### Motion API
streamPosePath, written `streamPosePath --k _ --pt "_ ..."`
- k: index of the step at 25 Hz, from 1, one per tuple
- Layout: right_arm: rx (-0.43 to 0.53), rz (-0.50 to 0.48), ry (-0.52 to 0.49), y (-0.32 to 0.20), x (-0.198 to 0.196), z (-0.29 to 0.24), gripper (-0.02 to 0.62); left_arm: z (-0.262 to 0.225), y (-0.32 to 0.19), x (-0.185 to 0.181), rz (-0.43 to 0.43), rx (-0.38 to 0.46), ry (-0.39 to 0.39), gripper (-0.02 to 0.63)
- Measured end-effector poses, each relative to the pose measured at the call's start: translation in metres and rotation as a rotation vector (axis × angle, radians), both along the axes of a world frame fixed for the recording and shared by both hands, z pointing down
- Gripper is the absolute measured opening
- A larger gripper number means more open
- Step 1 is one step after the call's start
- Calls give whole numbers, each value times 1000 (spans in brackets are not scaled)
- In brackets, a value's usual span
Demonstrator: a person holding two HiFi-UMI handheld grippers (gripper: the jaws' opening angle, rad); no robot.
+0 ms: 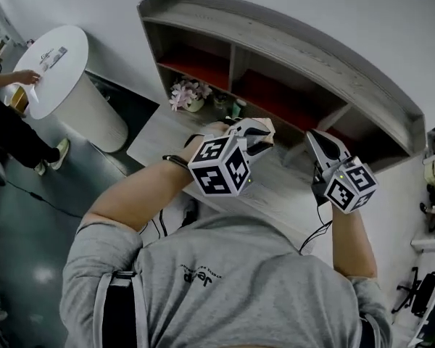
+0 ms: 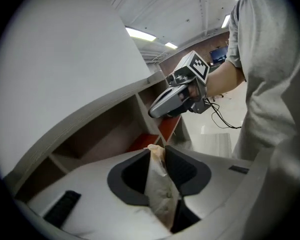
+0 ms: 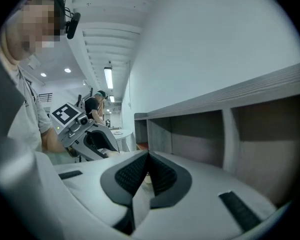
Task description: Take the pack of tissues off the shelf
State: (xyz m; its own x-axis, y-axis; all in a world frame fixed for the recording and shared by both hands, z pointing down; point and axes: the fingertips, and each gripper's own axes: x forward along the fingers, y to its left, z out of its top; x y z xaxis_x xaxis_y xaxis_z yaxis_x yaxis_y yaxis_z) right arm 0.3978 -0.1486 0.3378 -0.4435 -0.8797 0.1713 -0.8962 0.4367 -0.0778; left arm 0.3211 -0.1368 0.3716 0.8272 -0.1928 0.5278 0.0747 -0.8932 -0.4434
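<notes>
Cream film pack point(image 2: 159, 186) clamped edge-on between fingers point(image 2: 132, 176) of left gripper point(image 2: 157, 150); held out in front of shelf point(image 1: 290, 38), above bench point(image 1: 156, 133). Right gripper point(image 3: 149, 156) alongside, fingers together, holding nothing. Likely hazards: soft wrapper creeping or twisting out of so narrow a pinch if swung fast; pack corner catching shelf edge or flowers point(image 1: 185, 93) on a low pull-back; knock against nearby right gripper.
</notes>
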Motion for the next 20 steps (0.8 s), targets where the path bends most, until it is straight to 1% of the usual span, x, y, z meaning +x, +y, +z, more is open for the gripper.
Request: streamPosePath --k 3,8,13,20 --pt "-5 -77 9 -25 -44 14 14 29 -15 -49 -86 -48 -9 126" --pt "-15 -184 10 -63 -114 38 14 84 -30 -120 -212 -99 -39 126" --pt "-56 -306 22 -98 -188 65 14 115 -50 -187 -340 -144 -27 126" --pt "-127 -410 43 -144 -277 113 14 155 -77 -269 -471 -220 8 126"
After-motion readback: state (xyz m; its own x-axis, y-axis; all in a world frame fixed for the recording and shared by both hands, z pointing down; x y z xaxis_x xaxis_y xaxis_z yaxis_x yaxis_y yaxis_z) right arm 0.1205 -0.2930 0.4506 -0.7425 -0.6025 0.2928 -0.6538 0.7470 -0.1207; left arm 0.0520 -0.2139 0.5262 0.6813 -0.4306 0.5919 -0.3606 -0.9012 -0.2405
